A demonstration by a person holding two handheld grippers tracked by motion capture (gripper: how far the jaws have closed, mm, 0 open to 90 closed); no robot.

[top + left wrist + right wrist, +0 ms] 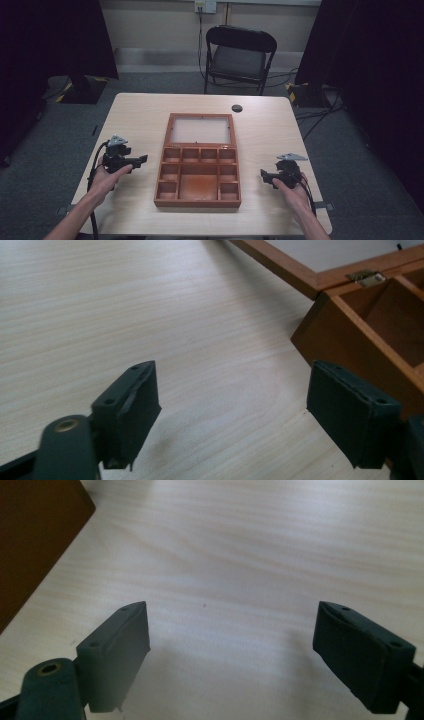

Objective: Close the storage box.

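An open wooden box (198,175) with several small compartments lies in the middle of the table, its glazed lid (201,129) folded back flat behind it. My left gripper (140,160) hovers left of the box, pointing toward it, held by a hand. In the left gripper view its jaws stand apart over bare wood, with the box corner (350,335) and a brass hinge (367,277) to the right. My right gripper (263,175) sits right of the box, pointing at it. In the right gripper view the jaws are wide with nothing between them; the box side (35,540) is at upper left.
The light wooden table (135,115) has a round cable hole (237,108) near its far edge. A black folding chair (239,56) stands behind the table. Dark curtains hang at both sides, and cables run across the grey floor.
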